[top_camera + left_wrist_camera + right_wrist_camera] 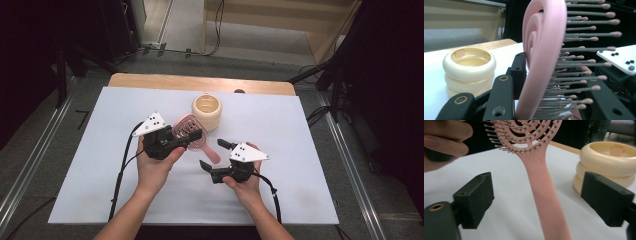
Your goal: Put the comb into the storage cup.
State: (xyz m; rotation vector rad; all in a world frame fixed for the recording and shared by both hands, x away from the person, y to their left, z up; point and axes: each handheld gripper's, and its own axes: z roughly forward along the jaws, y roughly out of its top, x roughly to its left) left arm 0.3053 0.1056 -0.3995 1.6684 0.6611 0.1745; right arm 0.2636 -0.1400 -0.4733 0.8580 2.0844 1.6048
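Observation:
A pink hairbrush [186,127] is held off the white table with my left gripper [191,136] shut on its head. In the left gripper view one jaw presses the back of the hairbrush [541,50] frame and the other meets the bristle tips. The handle slants down toward my right gripper [214,154], which is open. In the right gripper view the hairbrush handle [544,187] runs between the two wide-apart jaws of the right gripper [541,197] without touching either.
A cream ribbed cup [207,111] stands upright just behind the brush, also seen as the cup [469,67] and the cup [609,162]. A white sheet [300,130] covers the table, with a wooden edge [200,82] at the back. Cables trail from both grippers toward the front edge.

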